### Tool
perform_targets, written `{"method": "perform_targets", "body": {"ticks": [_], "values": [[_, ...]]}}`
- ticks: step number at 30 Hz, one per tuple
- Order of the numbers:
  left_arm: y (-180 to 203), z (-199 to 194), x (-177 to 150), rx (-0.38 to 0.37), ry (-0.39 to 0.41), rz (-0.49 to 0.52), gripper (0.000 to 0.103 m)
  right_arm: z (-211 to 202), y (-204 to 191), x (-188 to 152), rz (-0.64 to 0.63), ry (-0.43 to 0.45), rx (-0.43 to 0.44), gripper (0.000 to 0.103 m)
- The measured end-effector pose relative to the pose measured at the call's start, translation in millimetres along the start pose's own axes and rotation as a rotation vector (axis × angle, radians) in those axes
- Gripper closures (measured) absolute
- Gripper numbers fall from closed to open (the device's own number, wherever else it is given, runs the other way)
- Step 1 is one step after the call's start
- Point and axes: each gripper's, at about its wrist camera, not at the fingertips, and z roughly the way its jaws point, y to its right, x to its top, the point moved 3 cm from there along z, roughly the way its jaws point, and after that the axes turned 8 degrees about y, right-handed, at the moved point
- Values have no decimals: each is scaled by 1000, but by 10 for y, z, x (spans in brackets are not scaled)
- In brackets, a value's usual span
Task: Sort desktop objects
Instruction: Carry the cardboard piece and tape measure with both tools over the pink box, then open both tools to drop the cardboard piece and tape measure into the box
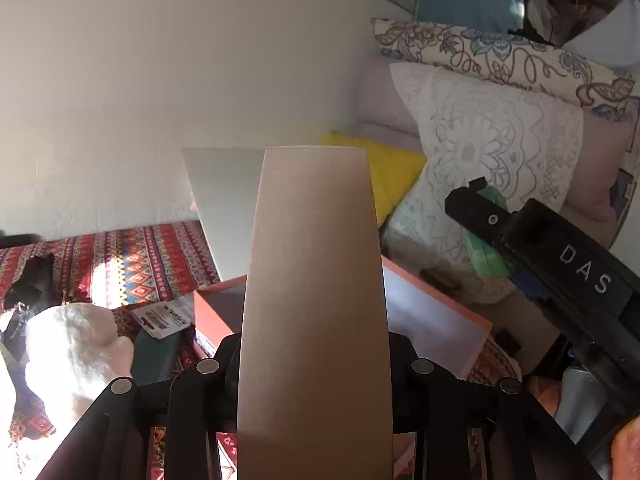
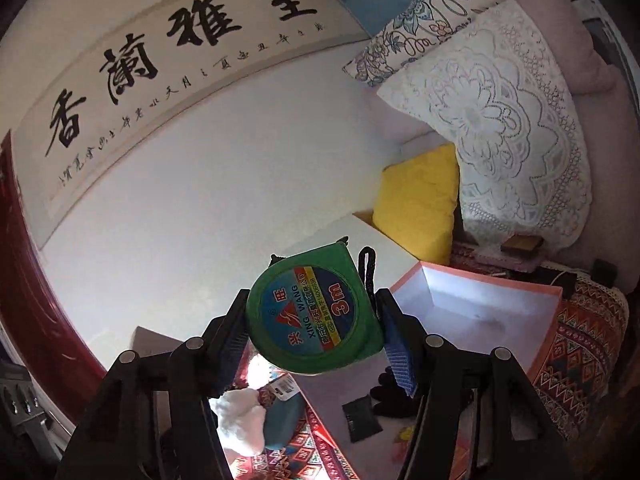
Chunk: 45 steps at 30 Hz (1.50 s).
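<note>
White wall (image 2: 224,184) fills the space beyond both claws, with a long calligraphy scroll (image 2: 168,60) high above and to the left of the right gripper (image 2: 316,320). Up and to its right rises a heap of bedding: a lace-covered pillow (image 2: 500,120), a floral pillow (image 2: 424,12) above that, and a yellow cushion (image 2: 420,204) nearer the claw. Beneath both claws spreads a red patterned cloth (image 1: 120,264).

Just ahead and to the right of the right gripper stands an open pink box (image 2: 480,308) with a pale inside; a small black pouch (image 2: 362,418) and a black glove (image 2: 390,394) lie in it, below the claw's right finger. In the left wrist view the same box (image 1: 440,312) sits directly behind the left gripper (image 1: 316,360).

The left gripper clamps a flat bronze-coloured slab (image 1: 316,300), which stands up along its fingers and hides the middle of the view. Left of and below it lie a fluffy white toy (image 1: 76,348) and a teal item (image 1: 154,354) with a printed tag.

The right gripper pinches a green tape measure (image 2: 316,316) between its blue pads (image 2: 400,356), label facing the camera, its black wrist loop (image 2: 367,268) sticking up, held in the air left of the box's open top. From the left wrist the right gripper (image 1: 480,216) shows to the upper right.
</note>
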Motion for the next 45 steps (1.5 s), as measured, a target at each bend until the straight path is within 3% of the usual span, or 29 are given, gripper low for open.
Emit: {"method": "perform_targets", "body": {"ticks": [10,24,37,38,39,41,42,45], "values": [[56,596,-165,-17,-91,3,65,387,665,-204,55,-83,-99,39],[256,1058,-336,-21,-175,24,65,622,847,-369,85,-142,-84,39],[282,1476,-460,-15,-234,17,65,896,1070,-549,88,-217,-140,38],[278,1510,-474,-19,-246,12,55,914,1091,-566,91,-220,-148,36],[265,1537,-489,-16,-260,0,30,921,1114,-583,100,-215,-164,31],[211,1533,-496,7,-254,-24,14,929,1157,-609,117,-208,-191,17],[182,1520,-494,15,-245,-36,9,916,1164,-599,123,-207,-189,15],[104,1481,-481,35,-231,-63,7,878,1140,-564,125,-194,-162,15]]}}
